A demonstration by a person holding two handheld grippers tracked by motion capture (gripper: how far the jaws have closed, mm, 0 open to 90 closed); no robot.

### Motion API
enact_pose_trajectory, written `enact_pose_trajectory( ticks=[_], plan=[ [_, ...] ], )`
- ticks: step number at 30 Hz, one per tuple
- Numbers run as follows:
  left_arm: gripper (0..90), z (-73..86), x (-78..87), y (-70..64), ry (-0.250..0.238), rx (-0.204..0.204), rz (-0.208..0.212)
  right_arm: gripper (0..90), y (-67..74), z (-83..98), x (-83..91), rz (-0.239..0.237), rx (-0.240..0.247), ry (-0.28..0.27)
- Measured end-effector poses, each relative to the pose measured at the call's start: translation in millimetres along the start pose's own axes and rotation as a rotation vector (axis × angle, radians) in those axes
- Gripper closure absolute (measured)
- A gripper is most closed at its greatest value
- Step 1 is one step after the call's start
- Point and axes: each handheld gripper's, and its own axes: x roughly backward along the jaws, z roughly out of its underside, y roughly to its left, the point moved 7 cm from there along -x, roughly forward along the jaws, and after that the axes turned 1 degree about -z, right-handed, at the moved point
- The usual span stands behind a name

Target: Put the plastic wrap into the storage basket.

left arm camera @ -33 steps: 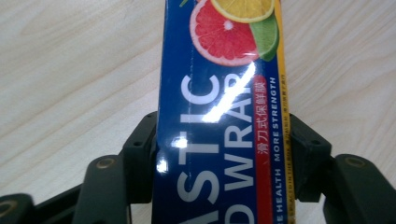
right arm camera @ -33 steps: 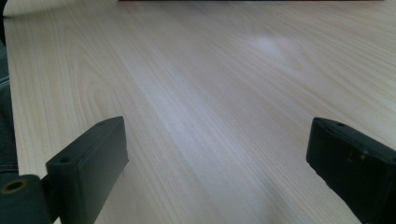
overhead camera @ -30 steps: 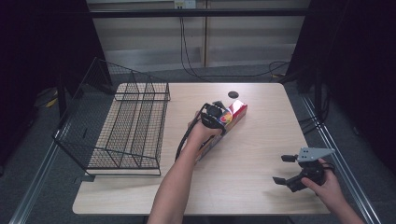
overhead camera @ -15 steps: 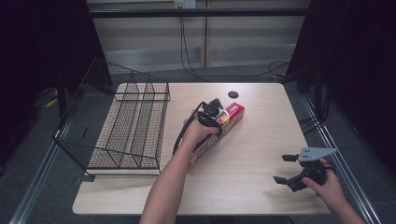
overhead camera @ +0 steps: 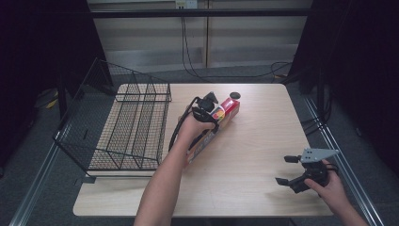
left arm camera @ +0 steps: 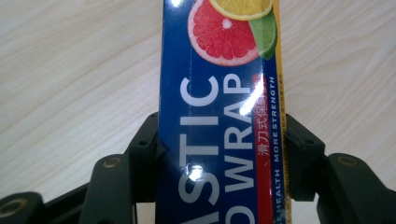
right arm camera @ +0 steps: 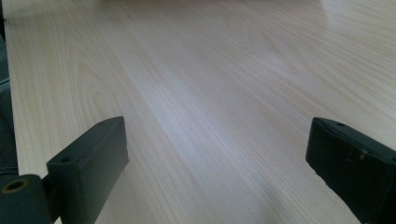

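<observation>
Plastic wrap box [left arm camera: 219,116] is clamped between the jaws of the left gripper [overhead camera: 205,107], near the middle of the wooden surface [overhead camera: 263,136] and just right of the wire rack [overhead camera: 127,127]. The right gripper [overhead camera: 294,172] is held at the near right edge, jaws spread with nothing between them.

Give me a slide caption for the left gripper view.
Left gripper clamped on a blue plastic wrap box above the wooden table.

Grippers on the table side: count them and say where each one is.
2. The left gripper is at the table's middle, clamped on the plastic wrap box. The right gripper is open near the table's front right corner.
</observation>
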Motion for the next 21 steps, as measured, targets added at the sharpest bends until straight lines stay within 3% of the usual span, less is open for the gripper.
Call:
enact_pose_trajectory(
  ticks=[11, 15, 21],
  plan=[
    [43.2, -3.7, 33.1, 7.8, -0.026, 0.052, -0.010, 5.2, 0.2, -0.3, -0.4, 0.000, 0.000, -0.001],
    [43.2, -2.8, 41.2, 11.7, -0.009, 0.041, -0.022, 5.3, 0.4, -0.5, -0.7, 0.002, -0.001, 0.002],
    [43.1, -2.9, 53.9, 14.9, -0.022, 0.100, -0.032, 5.3, 0.7, -0.6, -0.6, 0.000, -0.003, 0.002]
  ],
)
